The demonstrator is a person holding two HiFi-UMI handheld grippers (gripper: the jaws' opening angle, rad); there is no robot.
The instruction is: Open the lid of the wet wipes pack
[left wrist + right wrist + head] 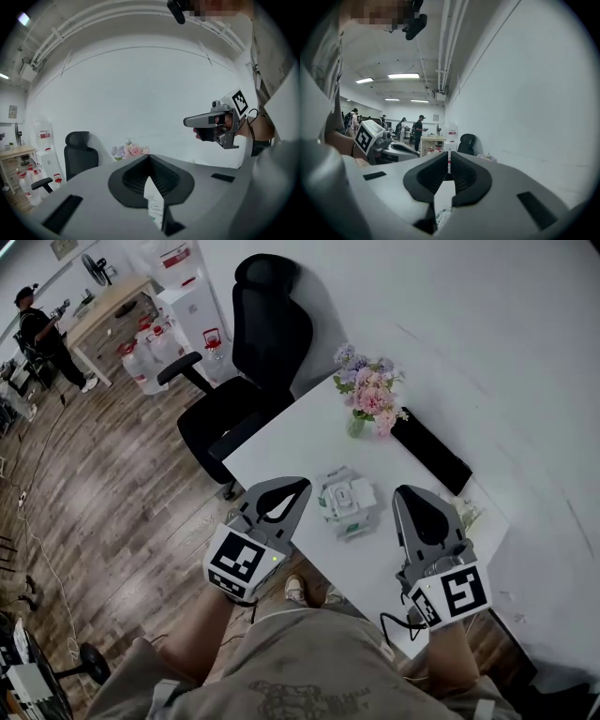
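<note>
Wipes pack [347, 502] btwn left gripper [302, 484], right gripper [405, 491]; jaws shut.

Wet wipes pack [347, 502], white with pale green, lying flat on white table [281, 442]

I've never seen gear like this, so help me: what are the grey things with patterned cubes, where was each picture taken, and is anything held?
No robot: a person holds the left hand-held gripper and the right hand-held gripper, clamps with two jaws. One picture looks down from a camera on the person's head; the other two come from cameras riding on each one. On the white table are a wet wipes pack, a vase of flowers and a long black object. Both pairs of jaws are closed and hold nothing.
</note>
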